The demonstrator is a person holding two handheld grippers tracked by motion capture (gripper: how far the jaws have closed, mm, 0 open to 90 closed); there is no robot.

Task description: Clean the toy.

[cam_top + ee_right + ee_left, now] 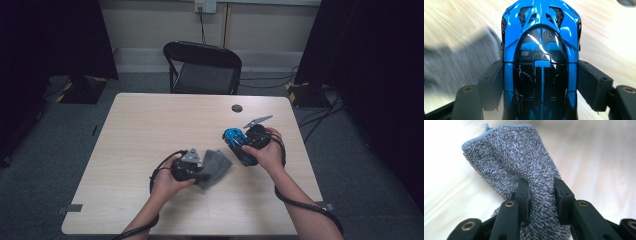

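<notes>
A person is sitting at the six o'clock edge of a pale wooden table [150,120], working a two-jaw gripper in each hand. The left gripper [200,172] is lying toward seven o'clock from the table's middle, its jaws pointing toward three o'clock. In the left gripper view the left gripper [541,192] is pinching a grey terry cloth [519,162] between its jaws, which are standing only slightly apart with the bunched fabric filling the gap. The cloth is fanning out beyond the jaw tips, its bound edge running along the far side. In the high view the cloth [216,165] is resting on the tabletop just past that gripper.

The right gripper [245,145] is sitting toward four o'clock from the table's middle, close beside the cloth. It is clamping a blue and black toy car [239,145], seen in the right gripper view as a glossy toy car [541,50] with a dark canopy. There the right gripper [540,75] is pressing both jaws, set wide, against the car's flanks.

A black folding chair [202,67] is standing at twelve o'clock beyond the table, and a small dark round disc [237,108] is lying on the tabletop toward one o'clock.
</notes>
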